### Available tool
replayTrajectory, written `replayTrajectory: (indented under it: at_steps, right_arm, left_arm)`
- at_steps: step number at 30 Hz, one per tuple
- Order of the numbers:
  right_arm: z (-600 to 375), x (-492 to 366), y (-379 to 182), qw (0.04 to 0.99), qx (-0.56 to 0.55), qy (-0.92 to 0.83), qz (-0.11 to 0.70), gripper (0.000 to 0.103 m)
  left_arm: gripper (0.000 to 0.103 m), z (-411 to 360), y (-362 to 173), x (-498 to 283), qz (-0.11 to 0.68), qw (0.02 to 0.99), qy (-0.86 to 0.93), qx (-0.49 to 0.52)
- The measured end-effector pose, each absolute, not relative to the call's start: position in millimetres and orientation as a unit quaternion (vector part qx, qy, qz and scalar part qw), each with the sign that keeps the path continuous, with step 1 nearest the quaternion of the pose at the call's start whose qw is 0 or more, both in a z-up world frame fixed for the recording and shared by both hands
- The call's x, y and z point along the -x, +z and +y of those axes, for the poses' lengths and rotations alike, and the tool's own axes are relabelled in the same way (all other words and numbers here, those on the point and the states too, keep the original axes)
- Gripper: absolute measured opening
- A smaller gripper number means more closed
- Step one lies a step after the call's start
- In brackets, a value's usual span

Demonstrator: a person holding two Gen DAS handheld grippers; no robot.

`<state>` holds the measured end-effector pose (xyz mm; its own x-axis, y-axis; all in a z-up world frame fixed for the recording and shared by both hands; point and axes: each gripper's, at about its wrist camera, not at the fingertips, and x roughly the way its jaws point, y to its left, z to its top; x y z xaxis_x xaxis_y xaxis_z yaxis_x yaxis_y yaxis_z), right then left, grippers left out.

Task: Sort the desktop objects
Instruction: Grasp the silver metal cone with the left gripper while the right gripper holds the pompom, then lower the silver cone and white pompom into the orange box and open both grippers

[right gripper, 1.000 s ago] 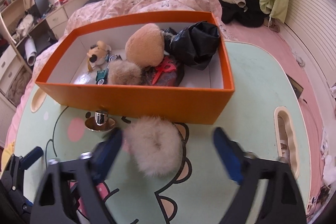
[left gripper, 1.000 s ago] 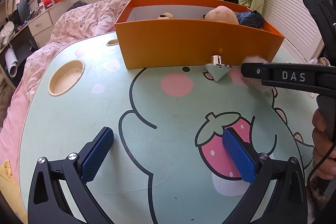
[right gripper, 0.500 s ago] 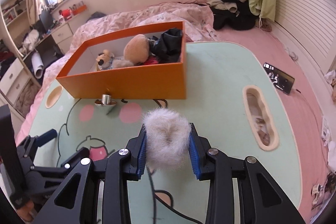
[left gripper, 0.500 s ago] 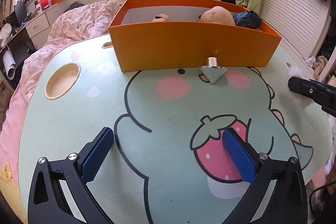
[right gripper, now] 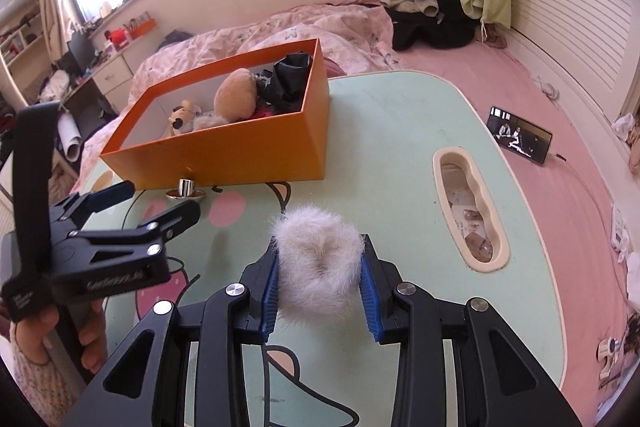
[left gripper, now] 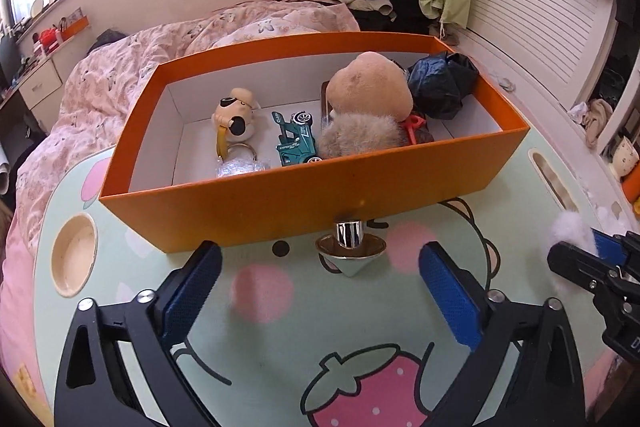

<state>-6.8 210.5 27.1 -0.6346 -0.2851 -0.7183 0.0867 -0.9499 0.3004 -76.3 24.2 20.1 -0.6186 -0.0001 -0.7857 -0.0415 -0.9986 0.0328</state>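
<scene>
My right gripper (right gripper: 319, 277) is shut on a white fluffy scrunchie (right gripper: 318, 265) and holds it above the table, right of the orange box (right gripper: 224, 151). It shows at the right edge of the left wrist view (left gripper: 570, 233). My left gripper (left gripper: 320, 291) is open and empty, with a silver spinning top (left gripper: 350, 247) just ahead between its fingers, against the orange box's (left gripper: 304, 195) front wall. The top also shows in the right wrist view (right gripper: 185, 189). The box holds plush toys, a toy car and a black bag.
The green cartoon table (left gripper: 280, 347) has a round cup recess (left gripper: 74, 255) at left and a long slot (right gripper: 470, 211) at right. A phone (right gripper: 520, 139) lies on the pink floor beyond. A bed with pink bedding (left gripper: 140, 67) stands behind the box.
My left gripper has moved forward and up toward the spinning top and box. My right gripper closed on the scrunchie, lifted it and drew back to the right.
</scene>
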Motion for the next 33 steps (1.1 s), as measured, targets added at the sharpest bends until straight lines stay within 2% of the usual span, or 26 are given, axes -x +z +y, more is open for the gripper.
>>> replayTrajectory:
  at_steps: [1, 2, 3, 4, 6, 12, 19, 26, 33]
  right_arm:
    - [211, 7, 27, 0.104, -0.414, -0.896, -0.122, 0.034]
    - [212, 7, 27, 0.104, -0.415, -0.896, -0.123, 0.034]
    - [212, 7, 26, 0.103, -0.415, -0.895, -0.124, 0.034]
    - [213, 8, 26, 0.102, -0.415, -0.895, -0.125, 0.034]
    - [214, 7, 27, 0.1, -0.415, -0.895, -0.129, 0.034]
    - [213, 5, 32, 0.101, -0.409, -0.898, -0.127, 0.034]
    - [190, 7, 55, 0.128, -0.394, -0.903, -0.112, 0.034]
    - [158, 34, 106, 0.156, -0.348, -0.92, -0.087, 0.034]
    - [129, 96, 102, 0.144, -0.366, -0.918, -0.049, 0.034]
  left_arm:
    - [0.073, 24, 20, 76, 0.017, 0.019, 0.899, 0.437]
    - [0.066, 23, 19, 76, 0.011, 0.028, 0.897, 0.441]
    - [0.049, 23, 16, 76, 0.005, 0.038, 0.895, 0.444]
    - [0.039, 22, 13, 74, 0.0, 0.047, 0.893, 0.448]
    - [0.035, 19, 11, 71, -0.002, 0.048, 0.894, 0.446]
    - [0.033, 4, 31, 43, -0.024, 0.043, 0.911, 0.409]
    - [0.033, -13, 81, 17, -0.034, 0.046, 0.935, 0.349]
    - [0.033, -18, 117, 55, -0.024, 0.041, 0.945, 0.323]
    - [0.034, -24, 98, 107, -0.017, -0.002, 0.934, 0.358]
